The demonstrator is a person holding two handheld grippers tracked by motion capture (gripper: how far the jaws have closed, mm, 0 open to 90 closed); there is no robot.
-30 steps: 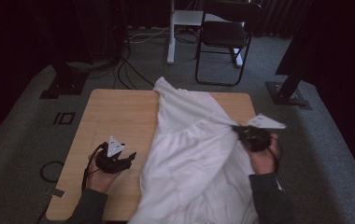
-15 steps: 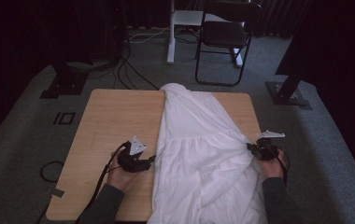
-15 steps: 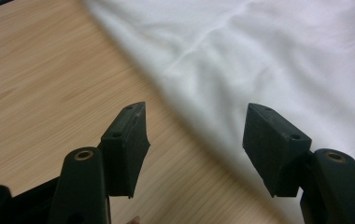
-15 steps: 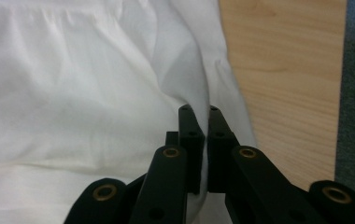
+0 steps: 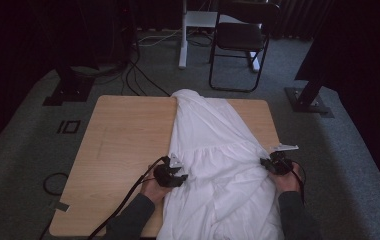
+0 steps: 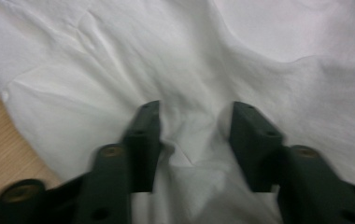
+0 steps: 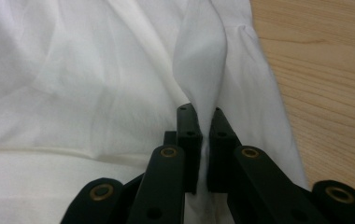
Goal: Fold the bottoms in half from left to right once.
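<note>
A white garment [image 5: 218, 155] lies spread lengthwise over the right half of the wooden table [image 5: 123, 140] and hangs off its near edge. My left gripper [image 5: 174, 176] rests at the garment's left edge. In the left gripper view its jaws stand apart over the cloth [image 6: 189, 93], with a soft bunch of fabric between them. My right gripper [image 5: 273, 164] sits at the garment's right edge near the table's right side. In the right gripper view its jaws are shut on a raised fold of the white cloth [image 7: 199, 70].
Bare wood [image 7: 325, 74] shows right of the cloth. Beyond the table stand a black folding chair [image 5: 240, 37], a white stand [image 5: 188, 30], black stand bases [image 5: 310, 100] and floor cables [image 5: 143, 75]. My left gripper's cable [image 5: 123, 205] trails over the near edge.
Both grippers have drawn back toward the near edge and the garment has settled flat along the table. The left gripper has moved right onto the cloth's edge.
</note>
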